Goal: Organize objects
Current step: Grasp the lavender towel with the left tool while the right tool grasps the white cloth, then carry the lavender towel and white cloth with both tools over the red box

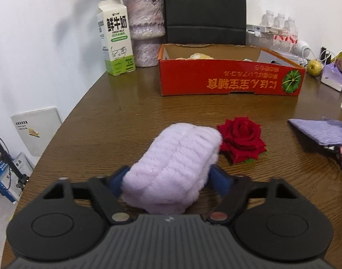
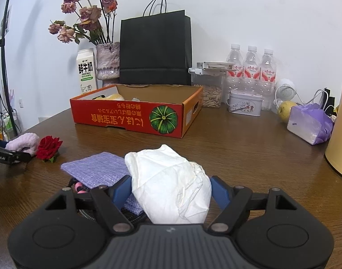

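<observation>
A fluffy lilac cloth [image 1: 175,157] sits between the blue pads of my left gripper [image 1: 168,176], which press on both its sides just above the brown table [image 1: 130,116]. A red rose [image 1: 241,140] lies right beside the cloth. My right gripper [image 2: 171,187] is shut on a crumpled white paper wad [image 2: 171,179]. An open red cardboard box [image 2: 126,117] with a pumpkin print stands behind, a few items inside it. From the right wrist view, the left gripper [image 2: 9,154], lilac cloth [image 2: 25,142] and rose [image 2: 48,148] are at the far left.
A purple woven pouch [image 2: 97,168] lies under the right gripper's left side. Along the back wall stand a milk carton [image 2: 87,74], a vase of dried roses [image 2: 107,60], a black paper bag [image 2: 155,51], a seed container [image 2: 211,89], water bottles [image 2: 251,67], a tin [image 2: 245,105], a pear [image 2: 286,109] and a tissue pack [image 2: 310,123].
</observation>
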Demonstrator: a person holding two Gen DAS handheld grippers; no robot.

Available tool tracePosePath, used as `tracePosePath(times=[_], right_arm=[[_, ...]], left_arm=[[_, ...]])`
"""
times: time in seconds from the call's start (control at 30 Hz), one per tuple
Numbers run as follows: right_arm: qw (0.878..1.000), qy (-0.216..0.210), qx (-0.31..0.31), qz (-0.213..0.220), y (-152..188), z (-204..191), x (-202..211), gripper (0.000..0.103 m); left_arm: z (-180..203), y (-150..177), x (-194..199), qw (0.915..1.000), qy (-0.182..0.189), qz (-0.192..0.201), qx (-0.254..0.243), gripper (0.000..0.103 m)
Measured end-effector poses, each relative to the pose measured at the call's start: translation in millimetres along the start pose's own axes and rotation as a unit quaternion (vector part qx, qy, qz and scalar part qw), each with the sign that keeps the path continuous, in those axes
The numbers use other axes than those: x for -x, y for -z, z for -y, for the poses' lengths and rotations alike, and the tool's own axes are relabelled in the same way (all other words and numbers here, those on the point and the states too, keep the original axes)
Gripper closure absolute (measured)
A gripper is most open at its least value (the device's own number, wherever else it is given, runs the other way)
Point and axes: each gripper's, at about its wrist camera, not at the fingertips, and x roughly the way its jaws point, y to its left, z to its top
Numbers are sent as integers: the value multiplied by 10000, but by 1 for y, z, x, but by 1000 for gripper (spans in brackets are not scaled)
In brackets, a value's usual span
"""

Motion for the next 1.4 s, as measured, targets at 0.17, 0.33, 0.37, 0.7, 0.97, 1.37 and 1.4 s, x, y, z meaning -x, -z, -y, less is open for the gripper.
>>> tracePosePath(times=[0.17,0.33,0.37,0.7,0.97,1.37,1.4], right_arm=[[10000,-1,-9,19,0,1,1,28],[10000,-15,-49,56,1,-1,3,28],[10000,-19,-56,63,1,-2,4,28],[9999,-65,-101,108,3,-15,11,28],[9997,-157,-70,189,-1,-29,19,28],[9990,-309,100,320,-26,-54,22,28],[9989,-320,117,322,-28,-55,21,28]], left_arm=[[8,3,7,10000,-16,79,9,53],[18,8,17,9999,-60,55,71,53],[20,9,20,9999,-19,73,107,53],[29,10,50,9986,54,486,217,53],[30,4,72,9966,19,806,177,55],[29,-9,83,9953,78,956,97,55],[29,-10,82,9954,86,953,95,55]])
